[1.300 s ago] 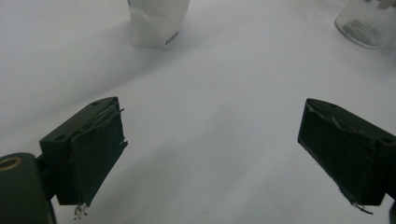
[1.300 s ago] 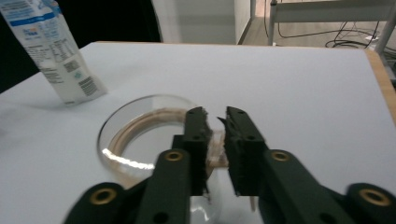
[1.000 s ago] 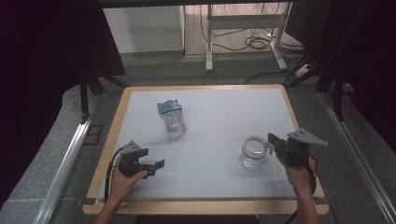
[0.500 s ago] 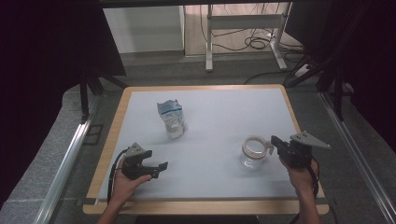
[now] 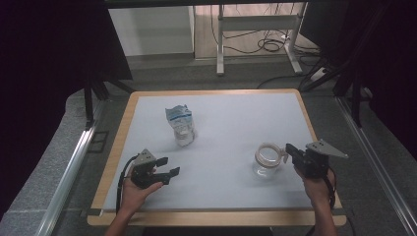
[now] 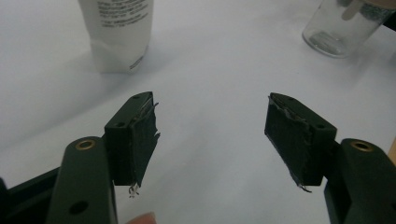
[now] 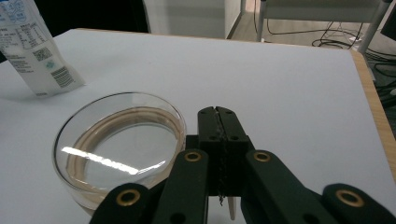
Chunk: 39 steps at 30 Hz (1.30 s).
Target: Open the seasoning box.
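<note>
White table top (image 5: 236,123), wooden edge, dark room behind. Glass jar (image 5: 267,160) with lid: near right of table, just beside right gripper (image 5: 290,151), at its left; jaws pressed together, a small tab at the lid's rim seemingly pinched between them. Left gripper (image 5: 167,167): near left, jaws apart, holding nothing. White pouch (image 5: 180,125): upright, farther back, well apart from jar.

Looks like a lab or recording studio set up for tests: a white-topped table (image 5: 236,123) with a wooden rim, boxed in by black curtains (image 5: 49,59), metal rails (image 5: 64,182), a grey floor, loose cables (image 5: 270,45) under a white-framed bench (image 5: 255,22) behind.
</note>
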Each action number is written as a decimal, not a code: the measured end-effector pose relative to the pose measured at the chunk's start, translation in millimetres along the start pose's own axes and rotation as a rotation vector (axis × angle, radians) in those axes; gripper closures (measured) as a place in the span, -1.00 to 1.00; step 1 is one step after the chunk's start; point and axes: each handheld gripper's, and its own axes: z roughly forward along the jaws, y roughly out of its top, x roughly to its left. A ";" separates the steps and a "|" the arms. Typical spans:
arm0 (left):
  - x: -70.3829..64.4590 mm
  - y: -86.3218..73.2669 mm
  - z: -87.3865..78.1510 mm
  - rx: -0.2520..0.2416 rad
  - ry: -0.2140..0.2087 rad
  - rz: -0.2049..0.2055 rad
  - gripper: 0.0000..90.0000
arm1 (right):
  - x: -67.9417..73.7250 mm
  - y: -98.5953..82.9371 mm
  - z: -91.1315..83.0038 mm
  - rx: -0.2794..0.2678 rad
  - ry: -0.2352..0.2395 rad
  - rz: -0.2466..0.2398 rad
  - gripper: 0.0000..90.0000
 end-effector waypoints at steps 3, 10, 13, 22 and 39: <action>-1.4 -0.3 2.4 0.006 -0.005 0.003 -0.24 | 0.0 -0.3 0.0 -0.002 -0.001 0.001 1.00; -10.2 6.9 6.6 0.002 -0.039 0.038 0.05 | 0.5 -0.8 0.5 -0.002 -0.010 -0.007 1.00; -16.4 13.9 10.7 -0.004 -0.063 0.058 0.34 | 0.8 -1.1 0.8 0.002 -0.014 -0.009 1.00; -74.0 67.7 59.1 -0.009 -0.212 0.222 0.93 | -0.2 -1.6 1.6 0.005 -0.011 -0.005 1.00; -131.9 120.9 146.4 0.041 -0.385 0.244 1.00 | -3.0 -2.3 3.0 -0.004 0.005 0.004 1.00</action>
